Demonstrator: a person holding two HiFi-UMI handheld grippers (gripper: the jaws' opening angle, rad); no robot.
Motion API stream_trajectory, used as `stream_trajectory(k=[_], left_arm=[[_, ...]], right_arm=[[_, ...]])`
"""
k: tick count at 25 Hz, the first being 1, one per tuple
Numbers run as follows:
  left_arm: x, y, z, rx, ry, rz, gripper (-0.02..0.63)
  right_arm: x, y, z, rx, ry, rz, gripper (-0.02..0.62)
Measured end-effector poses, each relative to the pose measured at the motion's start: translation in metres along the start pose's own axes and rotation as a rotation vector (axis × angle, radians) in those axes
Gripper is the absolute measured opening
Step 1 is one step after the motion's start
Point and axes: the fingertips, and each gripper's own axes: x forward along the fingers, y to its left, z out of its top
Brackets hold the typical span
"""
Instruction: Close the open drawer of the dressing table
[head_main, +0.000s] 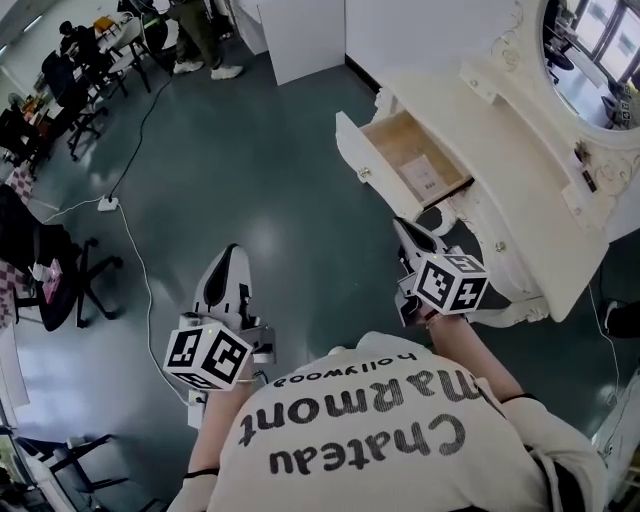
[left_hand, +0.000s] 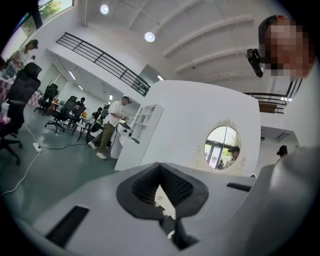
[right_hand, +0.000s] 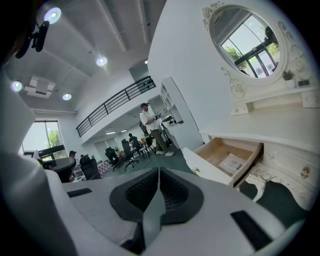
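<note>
Both your left gripper and right gripper are clenched on nothing, and the open drawer juts from the dressing table at far right, stiff, probably light wood, so press on its front panel near the knob.

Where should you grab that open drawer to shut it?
Probably the small knob on the front of the drawer, coming from the open floor side, straight at it. The drawer sticks out of the dressing table, so only its front faces outward.
</note>
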Motion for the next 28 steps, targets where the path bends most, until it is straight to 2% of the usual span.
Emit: stream_trajectory(k=[6,11,16,24,25,27,28], left_arm=[[0.013,0.018,-0.010,-0.037,0.042,0.022,0.008],[0.030,0.039,-0.007,-0.046,0.040,0.066,0.008],[0.046,0.064,0.007,-0.016,0.047,0.118,0.008],[0.088,0.095,0.016,-0.023,0.058,0.180,0.008],[0.094,0.098,0.016,-0.024,0.061,0.184,0.008],[0.104,0.103,0.013,-0.027,0.071,0.193,0.008],[0.108,0.105,0.011,-0.029,0.077,0.198,0.008]], right_arm=[[0.029,-0.022,-0.031,0.087,0.119,-0.074,0.035],[0.065,-0.050,-0.048,0.129,0.186,-0.114,0.035],[0.108,-0.078,-0.056,0.227,0.173,-0.164,0.035],[0.164,-0.120,-0.055,0.476,0.109,-0.210,0.045],[0.171,-0.124,-0.055,0.495,0.105,-0.216,0.075],[0.185,-0.132,-0.055,0.518,0.109,-0.225,0.181],[0.191,-0.134,-0.056,0.528,0.113,-0.230,0.183]])
